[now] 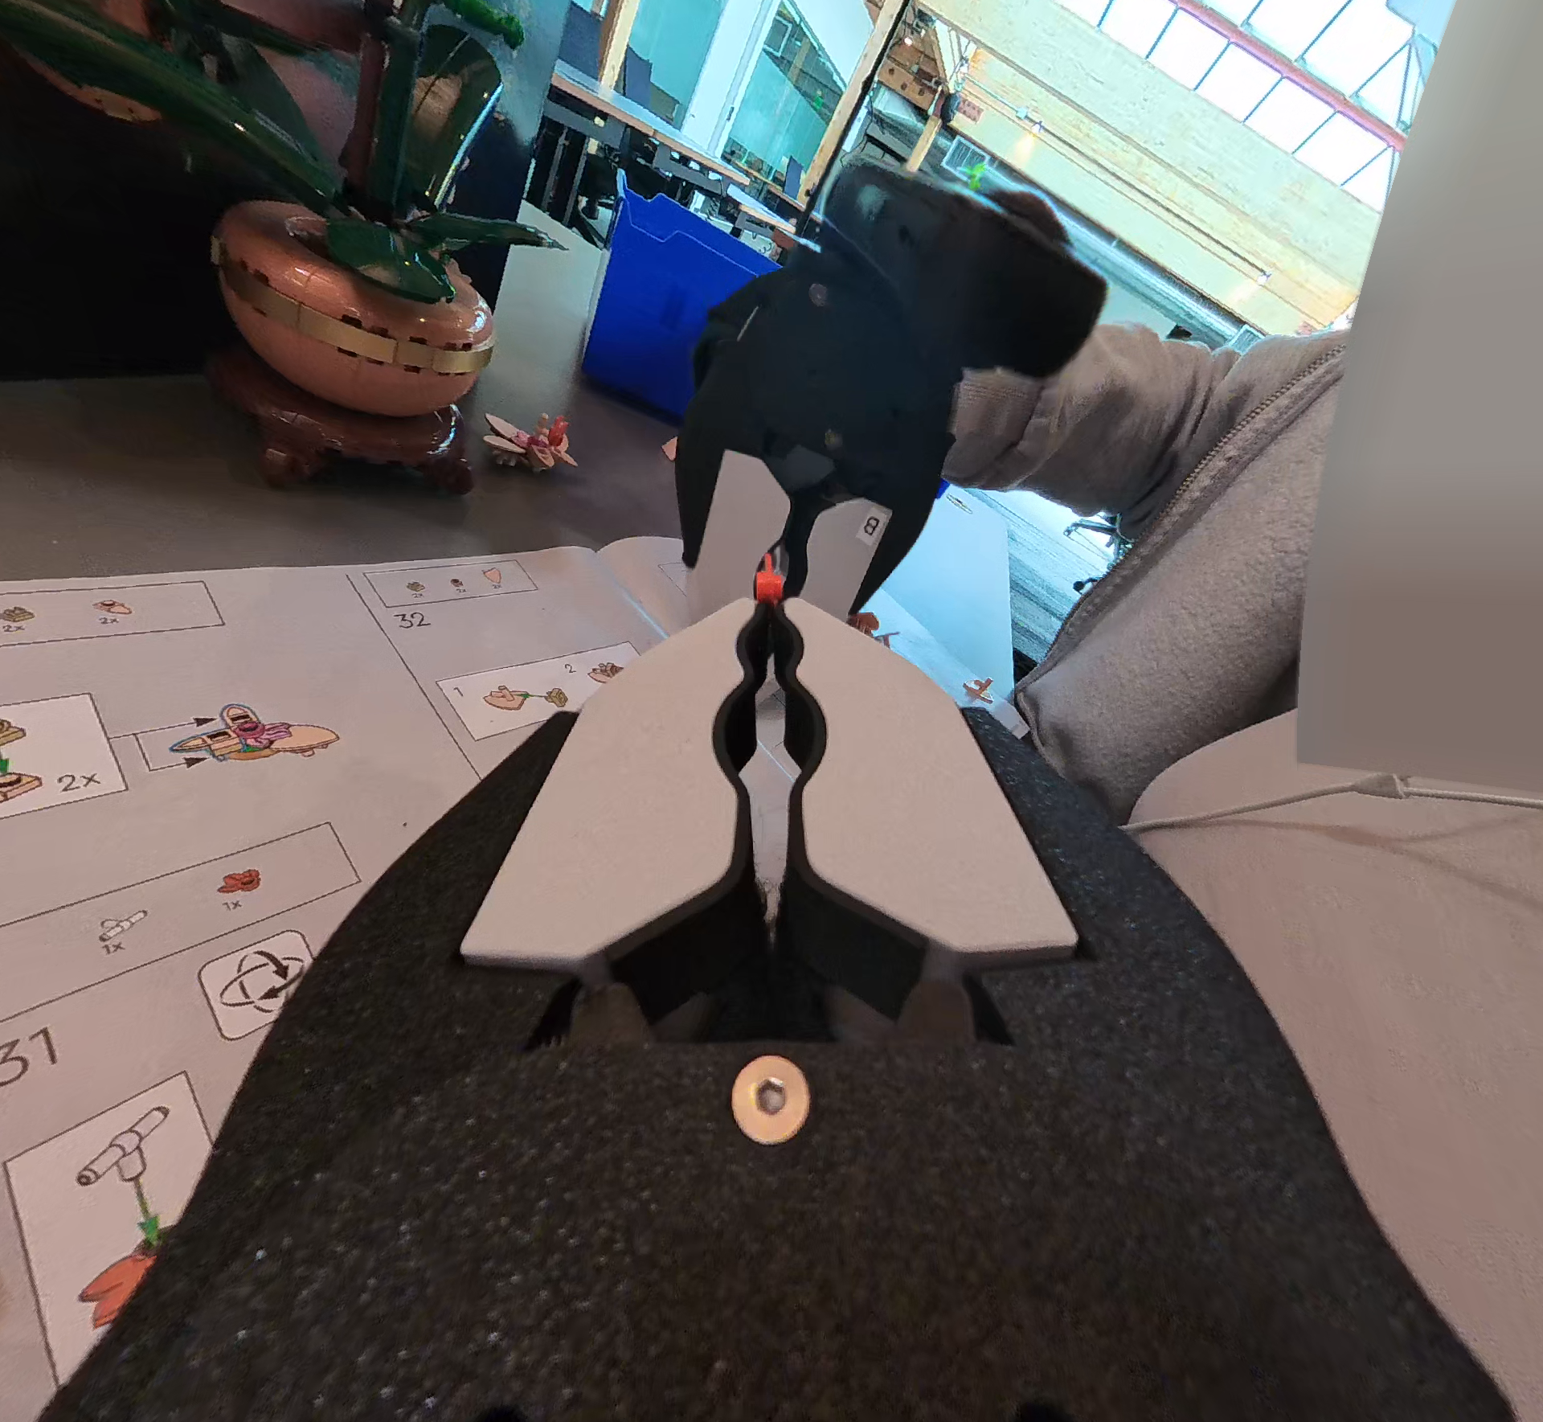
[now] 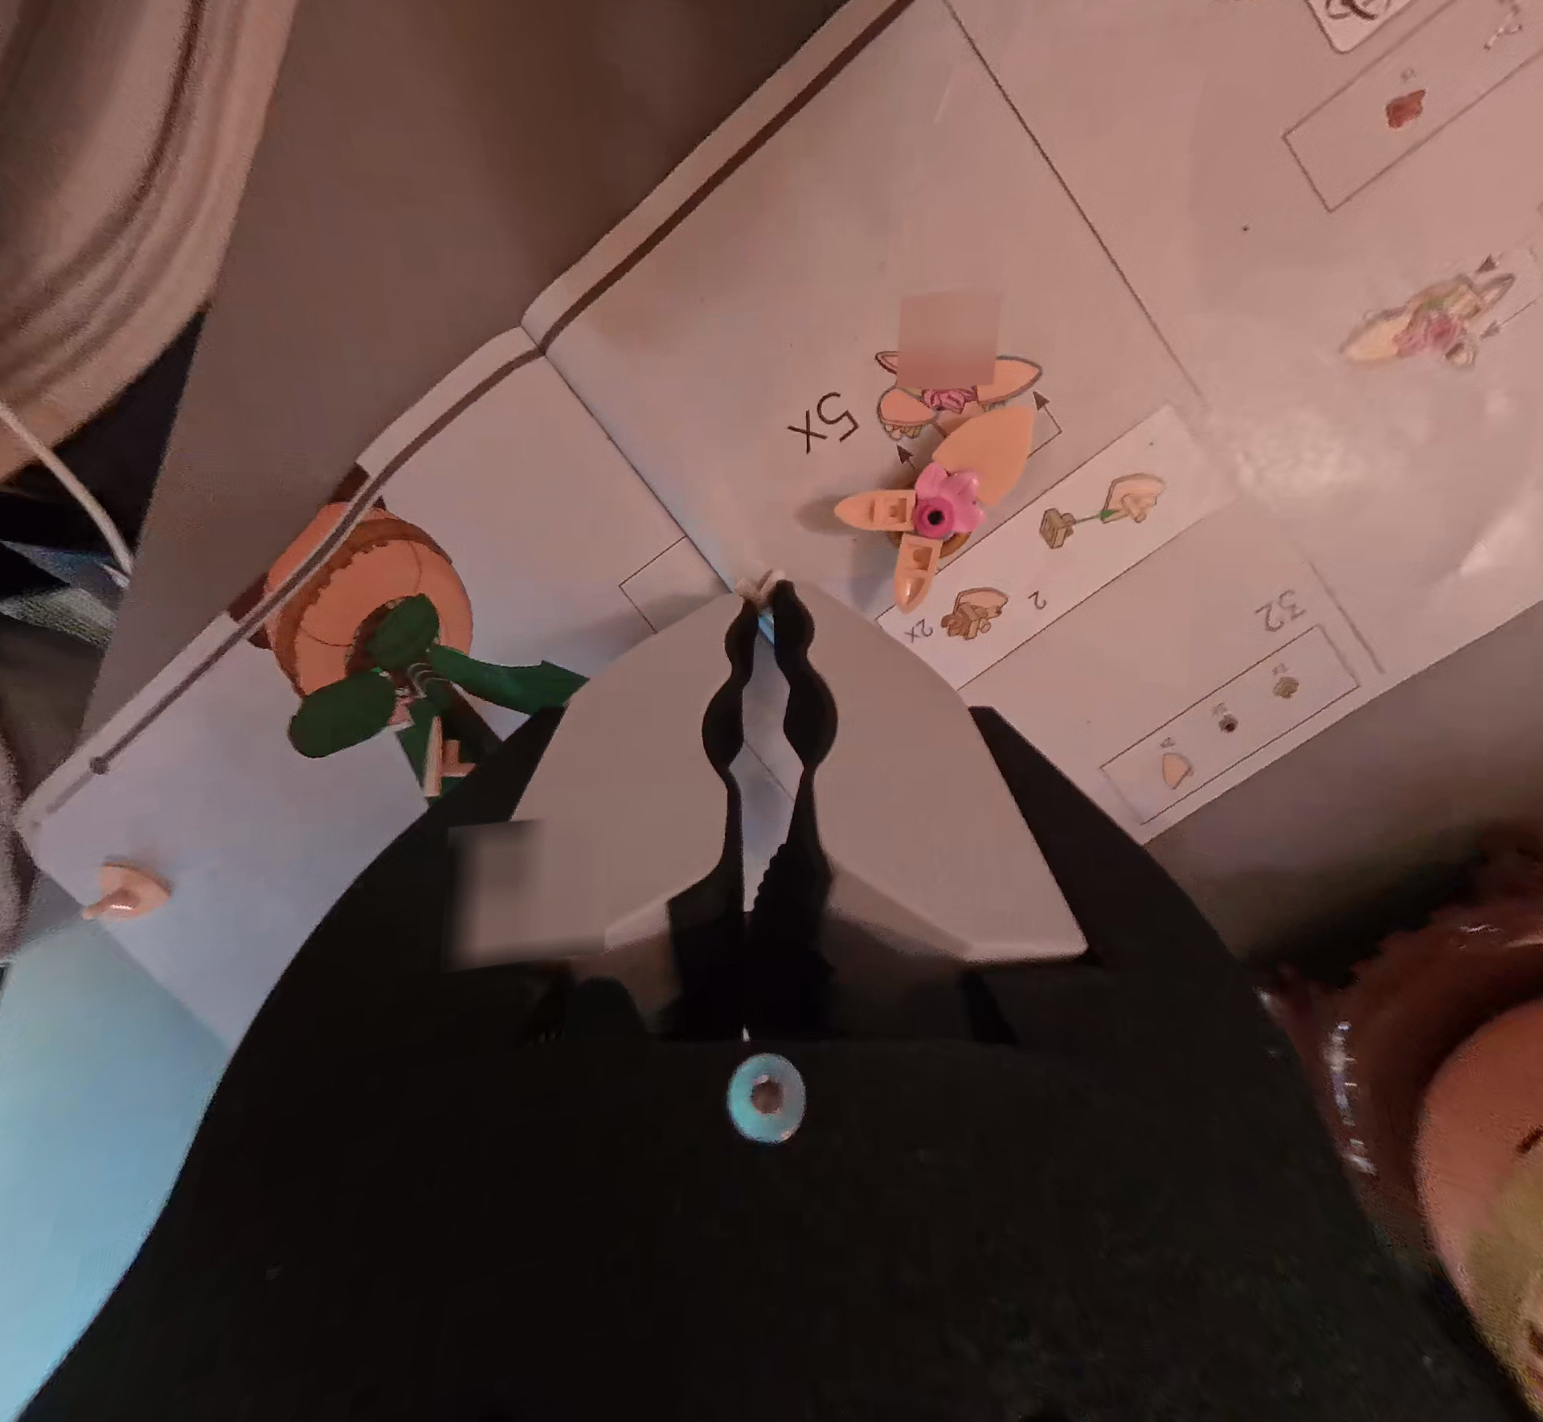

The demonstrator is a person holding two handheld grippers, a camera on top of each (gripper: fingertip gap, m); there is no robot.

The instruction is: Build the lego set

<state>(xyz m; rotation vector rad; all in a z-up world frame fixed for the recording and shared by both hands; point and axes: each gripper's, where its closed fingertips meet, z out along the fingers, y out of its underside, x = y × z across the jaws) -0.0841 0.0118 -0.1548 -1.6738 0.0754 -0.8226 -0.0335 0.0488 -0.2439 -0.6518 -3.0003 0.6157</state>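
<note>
My left gripper (image 1: pixel 766 609) is shut on a small red piece (image 1: pixel 766 584) that sticks out past its tips, above the open instruction booklet (image 1: pixel 250 672). My right gripper (image 2: pixel 764 601) is shut on a small white piece (image 2: pixel 758 587) at its tips, just over the booklet (image 2: pixel 835 254). In the left wrist view the right gripper (image 1: pixel 797 563) points down, with its tips close to the red piece. A part-built flower (image 2: pixel 939 509) with peach petals and a pink centre lies on the page just right of the right gripper's tips.
The built plant in its pink pot (image 1: pixel 359 330) stands at the back left, with another small flower assembly (image 1: pixel 534 442) on the table beside it. A loose peach petal (image 2: pixel 125 893) lies on the booklet's corner. A blue bin (image 1: pixel 668 296) stands behind. A person's grey sleeve (image 1: pixel 1127 413) is at the right. There is about 11 centimetres between the tips of the two grippers. Between my right fingertips and the part-built flower (image 2: pixel 939 509) there is roughly 4 centimetres.
</note>
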